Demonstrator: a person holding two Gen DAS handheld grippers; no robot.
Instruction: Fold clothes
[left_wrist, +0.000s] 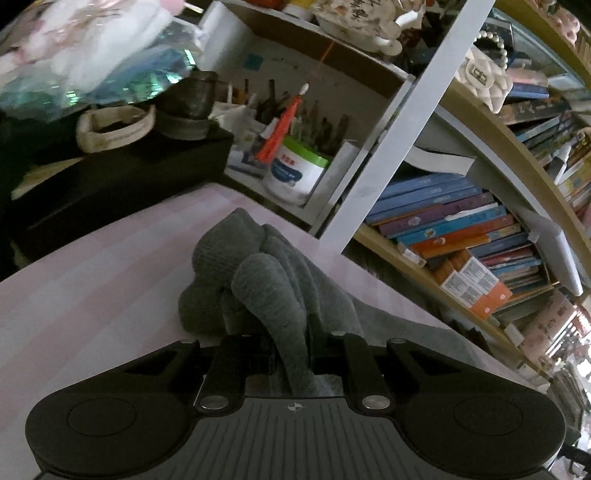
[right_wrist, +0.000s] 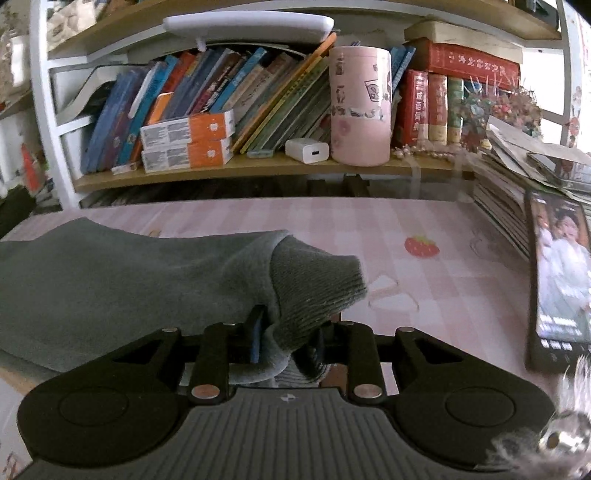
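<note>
A grey fleece garment (left_wrist: 266, 280) lies on a pink checked tablecloth (left_wrist: 92, 288). In the left wrist view it is bunched into folds, and my left gripper (left_wrist: 286, 343) is shut on a fold of it. In the right wrist view the garment (right_wrist: 110, 280) spreads to the left, and its ribbed cuff (right_wrist: 314, 291) sticks out to the right. My right gripper (right_wrist: 288, 339) is shut on the cuff end, just above the tablecloth (right_wrist: 424, 295). The fingertips of both grippers are hidden by cloth.
A bookshelf (right_wrist: 258, 166) full of books runs along the table's far edge, with a pink canister (right_wrist: 360, 107) and a white charger (right_wrist: 308, 149). A phone (right_wrist: 557, 280) leans at right. A black box (left_wrist: 110, 177) and a white tub (left_wrist: 295, 173) stand at left.
</note>
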